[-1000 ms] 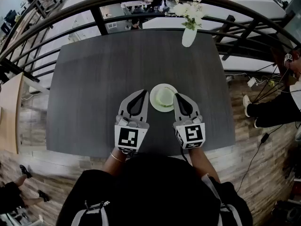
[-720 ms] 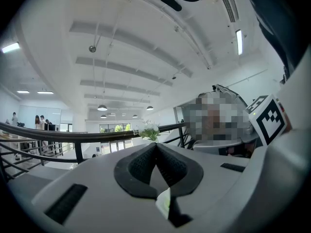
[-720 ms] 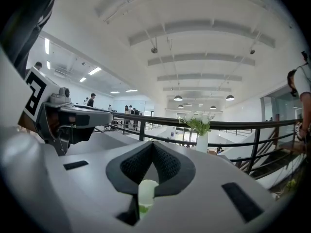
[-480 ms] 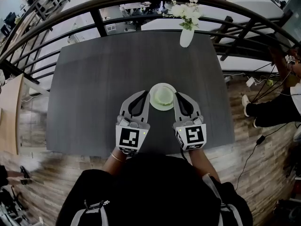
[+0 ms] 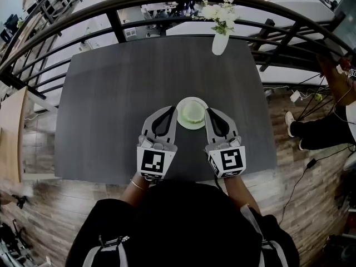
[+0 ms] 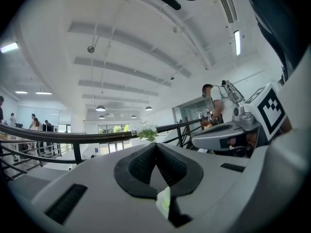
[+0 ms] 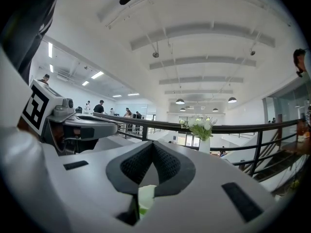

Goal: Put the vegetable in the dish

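Observation:
A pale green dish (image 5: 183, 122) sits on the dark table (image 5: 111, 104) near its front edge, with a pale green vegetable (image 5: 192, 111) lying in it. My left gripper (image 5: 171, 108) rests just left of the dish and my right gripper (image 5: 207, 112) just right of it. Both point away from me. In the left gripper view the left gripper (image 6: 155, 145) has its jaws meeting at the tip with nothing between them. The right gripper (image 7: 153, 143) looks the same in its own view. A pale green sliver (image 6: 164, 203) shows through the gap low behind the left jaws, and another sliver (image 7: 145, 198) behind the right jaws.
A white vase of white flowers (image 5: 220, 38) stands at the table's far edge, right of centre. A curved black railing (image 5: 139, 1) runs behind the table. A person's legs (image 5: 317, 129) are on the wooden floor to the right.
Both grippers and the dish stay where they were. Only the head view has shifted a little.

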Action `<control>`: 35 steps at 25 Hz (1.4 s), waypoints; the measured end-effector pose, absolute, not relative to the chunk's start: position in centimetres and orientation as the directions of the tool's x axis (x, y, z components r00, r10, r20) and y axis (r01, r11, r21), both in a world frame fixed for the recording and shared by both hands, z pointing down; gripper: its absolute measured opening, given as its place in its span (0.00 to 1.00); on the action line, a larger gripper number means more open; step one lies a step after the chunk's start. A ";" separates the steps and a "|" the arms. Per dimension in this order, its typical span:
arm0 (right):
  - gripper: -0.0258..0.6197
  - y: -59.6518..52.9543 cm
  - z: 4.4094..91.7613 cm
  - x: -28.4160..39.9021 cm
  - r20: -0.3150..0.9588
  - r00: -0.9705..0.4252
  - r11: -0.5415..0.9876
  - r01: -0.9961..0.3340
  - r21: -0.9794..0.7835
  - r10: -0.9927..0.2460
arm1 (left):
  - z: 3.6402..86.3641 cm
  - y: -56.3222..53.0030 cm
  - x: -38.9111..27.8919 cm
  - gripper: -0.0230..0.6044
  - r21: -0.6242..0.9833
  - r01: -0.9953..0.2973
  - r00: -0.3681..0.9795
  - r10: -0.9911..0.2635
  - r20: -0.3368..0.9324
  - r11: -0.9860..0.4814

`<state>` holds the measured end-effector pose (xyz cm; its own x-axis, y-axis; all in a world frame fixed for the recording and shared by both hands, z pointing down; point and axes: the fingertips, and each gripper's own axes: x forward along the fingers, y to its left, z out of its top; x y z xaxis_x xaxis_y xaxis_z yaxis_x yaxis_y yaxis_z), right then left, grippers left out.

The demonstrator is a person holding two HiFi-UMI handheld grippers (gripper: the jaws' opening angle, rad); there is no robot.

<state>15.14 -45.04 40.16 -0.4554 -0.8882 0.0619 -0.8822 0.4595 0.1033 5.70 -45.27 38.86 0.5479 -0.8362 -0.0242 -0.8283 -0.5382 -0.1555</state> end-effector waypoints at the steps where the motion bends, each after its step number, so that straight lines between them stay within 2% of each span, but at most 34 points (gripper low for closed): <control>1: 0.05 -45.1 40.1 15.1 0.060 -0.456 0.460 -0.882 0.104 -0.888 | 38.8 -45.3 5.7 0.04 -0.157 -0.828 0.548 -0.836 -0.024 -0.539; 35: 0.05 -44.6 39.5 15.1 0.061 -0.456 0.460 -0.881 0.107 -0.888 | 39.3 -45.0 5.7 0.04 -0.151 -0.830 0.545 -0.838 -0.015 -0.537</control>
